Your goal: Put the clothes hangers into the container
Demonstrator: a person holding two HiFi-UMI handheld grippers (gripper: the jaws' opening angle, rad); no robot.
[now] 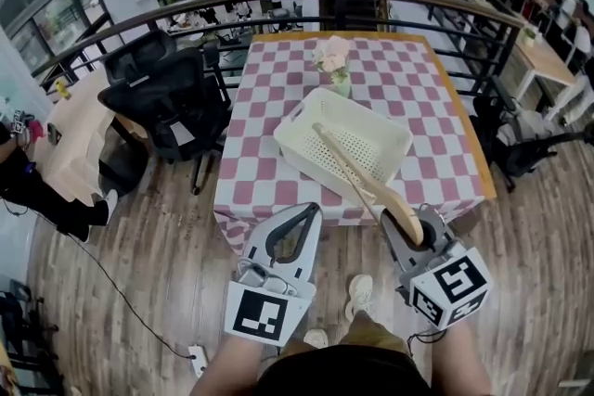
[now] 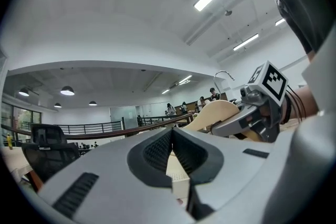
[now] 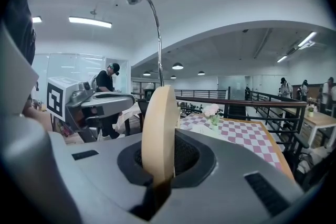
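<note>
Right gripper (image 1: 408,230): clamped on the wooden hanger (image 1: 357,173), lower right of frame.
Hanger axis: runs up-left from the jaws, far end over the basket (image 1: 367,118) at centre; whether it touches is unclear.
Left gripper (image 1: 309,209): jaws together, empty, lower centre.
Room: basket sits near the front edge of the table (image 1: 418,79); vase (image 1: 334,70) just behind it.

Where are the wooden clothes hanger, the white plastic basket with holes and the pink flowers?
wooden clothes hanger (image 1: 367,185), head view, on its long arm over the basket.
white plastic basket (image 1: 297,118), head view, on its left rim.
pink flowers (image 1: 332,54), head view, on the blossoms.
</note>
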